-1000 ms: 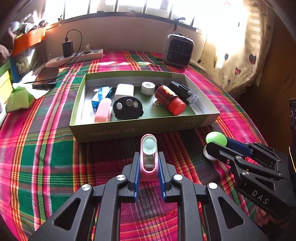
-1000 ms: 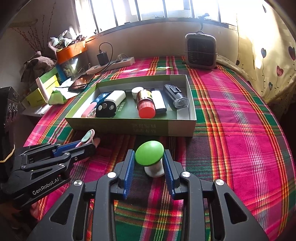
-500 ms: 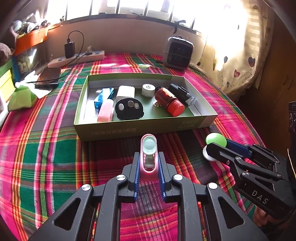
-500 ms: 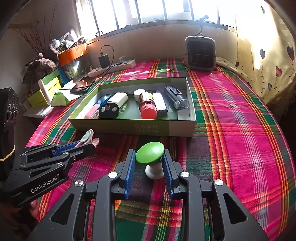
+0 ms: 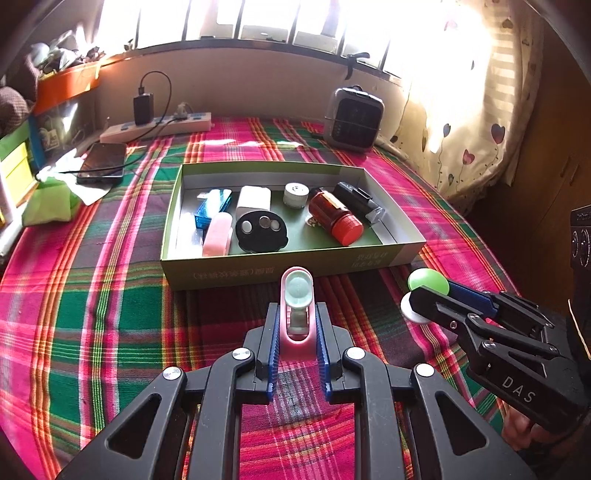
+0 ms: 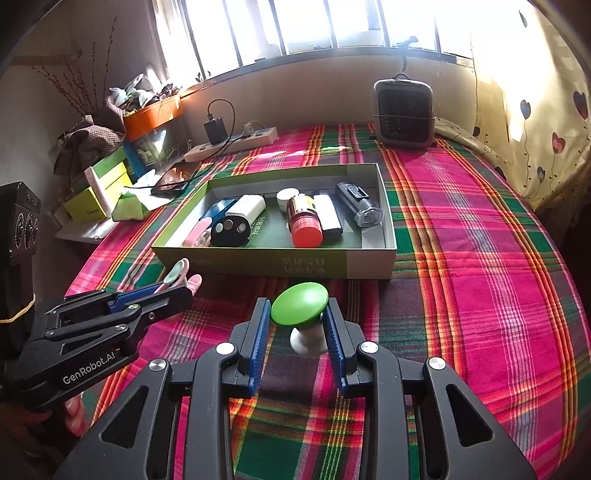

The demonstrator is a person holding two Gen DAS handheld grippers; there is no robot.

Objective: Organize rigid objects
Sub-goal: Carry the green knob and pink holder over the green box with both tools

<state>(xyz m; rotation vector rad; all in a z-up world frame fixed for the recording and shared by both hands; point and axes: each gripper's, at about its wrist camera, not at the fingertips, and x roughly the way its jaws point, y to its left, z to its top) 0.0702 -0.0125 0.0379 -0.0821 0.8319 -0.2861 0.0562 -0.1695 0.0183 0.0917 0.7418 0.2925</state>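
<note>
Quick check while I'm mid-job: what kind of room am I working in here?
Most likely a lived-in room at home, not a lab or workshop. The work surface is covered in a plaid cloth, a heart-print curtain hangs by the sunlit window, and a power strip and phone lie beside household clutter.

Sunlit barred window [image 6: 332, 26], heart-print curtain [image 6: 535, 110], plaid-covered bed [image 6: 480, 258]

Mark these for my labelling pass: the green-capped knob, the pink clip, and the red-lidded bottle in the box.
green-capped knob [image 6: 300, 303]: right wrist view, on its green dome top.
pink clip [image 5: 297, 295]: left wrist view, on its pale round end.
red-lidded bottle [image 5: 346, 226]: left wrist view, on the red lid.
</note>
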